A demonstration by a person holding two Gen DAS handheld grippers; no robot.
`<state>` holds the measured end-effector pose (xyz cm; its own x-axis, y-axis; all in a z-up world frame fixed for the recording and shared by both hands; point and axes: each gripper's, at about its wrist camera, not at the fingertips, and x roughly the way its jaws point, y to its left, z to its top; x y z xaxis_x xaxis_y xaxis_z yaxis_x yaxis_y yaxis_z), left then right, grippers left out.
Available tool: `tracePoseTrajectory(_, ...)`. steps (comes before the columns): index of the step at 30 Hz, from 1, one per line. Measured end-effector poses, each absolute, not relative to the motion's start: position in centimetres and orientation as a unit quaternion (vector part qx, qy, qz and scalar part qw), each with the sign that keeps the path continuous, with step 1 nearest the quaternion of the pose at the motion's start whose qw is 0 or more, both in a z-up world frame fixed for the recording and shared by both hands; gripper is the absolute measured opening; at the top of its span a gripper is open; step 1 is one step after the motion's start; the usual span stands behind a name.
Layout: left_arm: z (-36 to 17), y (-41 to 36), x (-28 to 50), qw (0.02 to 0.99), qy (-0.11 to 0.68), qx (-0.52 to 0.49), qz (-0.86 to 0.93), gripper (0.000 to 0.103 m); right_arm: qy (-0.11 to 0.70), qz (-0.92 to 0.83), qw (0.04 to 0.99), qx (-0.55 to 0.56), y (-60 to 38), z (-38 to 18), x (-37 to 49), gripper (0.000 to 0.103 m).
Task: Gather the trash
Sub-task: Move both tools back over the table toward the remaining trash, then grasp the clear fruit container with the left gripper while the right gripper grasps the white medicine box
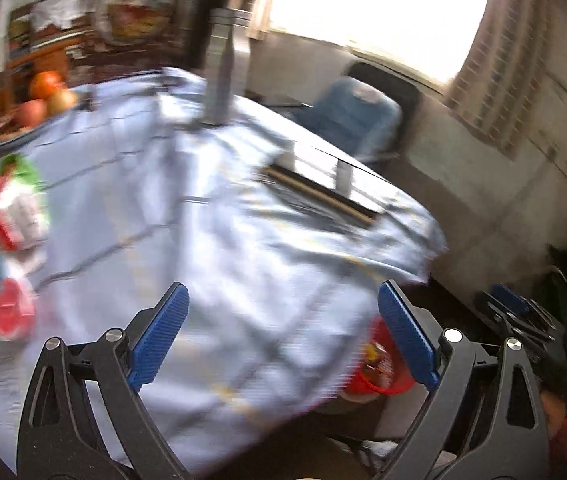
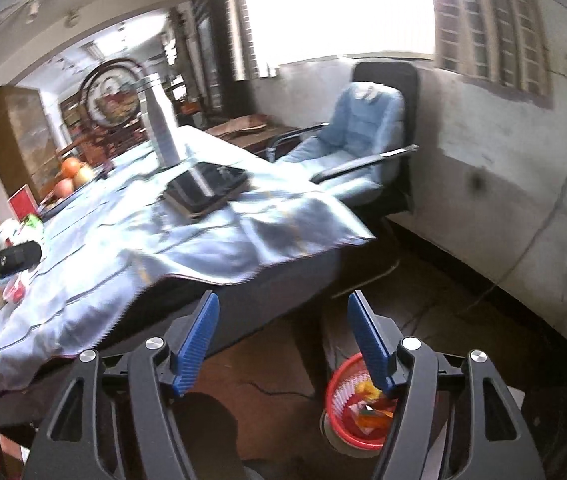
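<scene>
blurred wrappers at left edge

The left wrist camera looks down close over the cloth-covered worktop. The right wrist camera faces it from off its corner, lower. Both share the armchair and red basket.

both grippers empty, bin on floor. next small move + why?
Probably swing the left gripper toward the wrappers on the table's left side. Both grippers are open and empty, the red bin already holds scraps, and the right gripper hovers over it.

red basket on the floor beside the table, holding wrappers (orange, yellow).
</scene>
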<state>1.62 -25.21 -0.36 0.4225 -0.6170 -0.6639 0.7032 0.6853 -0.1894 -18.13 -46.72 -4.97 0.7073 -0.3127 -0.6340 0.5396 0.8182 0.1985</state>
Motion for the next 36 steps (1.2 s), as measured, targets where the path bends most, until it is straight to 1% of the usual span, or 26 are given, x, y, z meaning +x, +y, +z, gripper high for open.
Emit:
tracePoseTrajectory(3, 0.1, -21.2, 4.3, 0.865, 0.364, 0.037, -0.343, 0.092, 0.306, -0.213, 0.912, 0.173, -45.0, -4.4, -15.8, 0.071)
tracePoseTrajectory(9, 0.5, -11.1, 9.8, 0.894, 0.379, -0.028, -0.238, 0.092, 0.314, -0.162, 0.923, 0.154, -41.6, -3.3, -11.0, 0.073)
tracePoseTrajectory(12, 0.5, -6.4, 11.7, 0.904, 0.381, -0.044, -0.190, 0.092, 0.316, -0.135, 0.927, 0.148, -40.1, -2.8, -8.8, 0.073)
tracePoseTrajectory(16, -0.4, -2.6, 14.4, 0.904, 0.401, -0.039, -0.143, 0.093, 0.318, -0.097, 0.933, 0.138, -37.7, -2.0, -6.1, 0.074)
tracePoseTrajectory(20, -2.3, -0.8, 16.8, 0.891, 0.440, -0.004, -0.112, 0.093, 0.319, -0.053, 0.938, 0.126, -35.0, -0.9, -3.3, 0.074)
tracePoseTrajectory(22, -2.8, 0.4, 17.1, 0.887, 0.445, -0.002, -0.119, 0.098, 0.321, -0.021, 0.939, 0.120, -33.2, -0.2, -1.7, 0.074)
tracePoseTrajectory(27, -3.1, 3.6, 17.0, 0.885, 0.440, -0.055, -0.142, 0.098, 0.327, 0.053, 0.937, 0.108, -28.9, 1.0, 2.6, 0.075)
tracePoseTrajectory(29, -3.6, 4.8, 17.3, 0.884, 0.431, -0.091, -0.157, 0.098, 0.329, 0.082, 0.936, 0.094, -26.8, 1.4, 4.8, 0.075)
tracePoseTrajectory(32, -4.5, 7.6, 17.8, 0.869, 0.434, -0.183, -0.152, 0.097, 0.331, 0.095, 0.936, 0.068, -24.1, 1.6, 8.0, 0.075)
tracePoseTrajectory(34, -4.7, 8.6, 18.1, 0.857, 0.433, -0.227, -0.160, 0.096, 0.338, 0.102, 0.934, 0.060, -22.6, 1.4, 10.0, 0.075)
tracePoseTrajectory(36, -4.7, 9.3, 17.9, 0.851, 0.430, -0.248, -0.172, 0.096, 0.346, 0.103, 0.931, 0.047, -21.4, 0.9, 11.8, 0.075)
